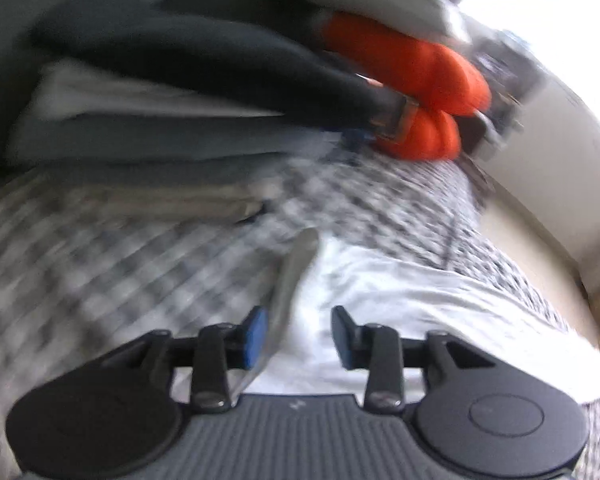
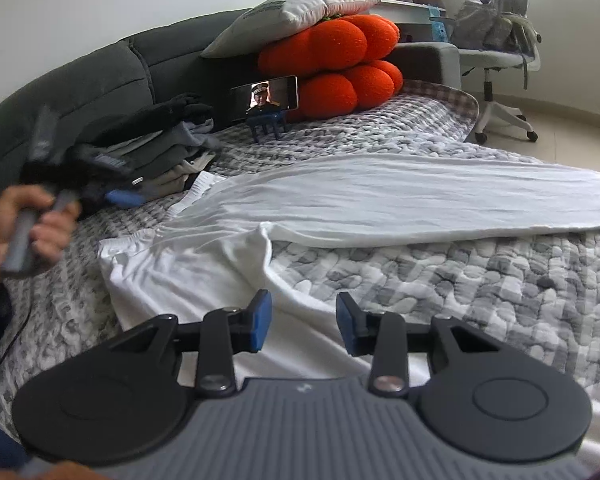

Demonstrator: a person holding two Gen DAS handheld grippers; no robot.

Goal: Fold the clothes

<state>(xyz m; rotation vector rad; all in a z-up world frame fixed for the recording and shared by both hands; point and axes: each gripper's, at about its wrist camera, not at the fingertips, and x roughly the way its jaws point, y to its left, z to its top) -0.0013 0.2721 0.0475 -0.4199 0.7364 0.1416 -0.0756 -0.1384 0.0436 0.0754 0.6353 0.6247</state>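
Note:
A white garment (image 2: 380, 196) lies spread flat on the grey checked quilt (image 2: 480, 288), its gathered waistband at the left and one fold reaching toward me. My right gripper (image 2: 302, 326) hovers open over the garment's near part, blue pads apart, cloth under the gap. The left wrist view is blurred. There my left gripper (image 1: 299, 338) is open above the white garment (image 1: 400, 300), and a raised cloth edge runs just beside the left pad. In the right wrist view a hand (image 2: 28, 224) holds the left gripper (image 2: 120, 196) by the garment's waistband end.
A stack of folded dark and grey clothes (image 2: 160, 148) sits at the back left against the dark padded headboard (image 2: 100, 76). Behind are orange cushions (image 2: 340, 68) under a pillow and a phone on a blue stand (image 2: 266, 98). An office chair (image 2: 496, 52) stands beyond the bed.

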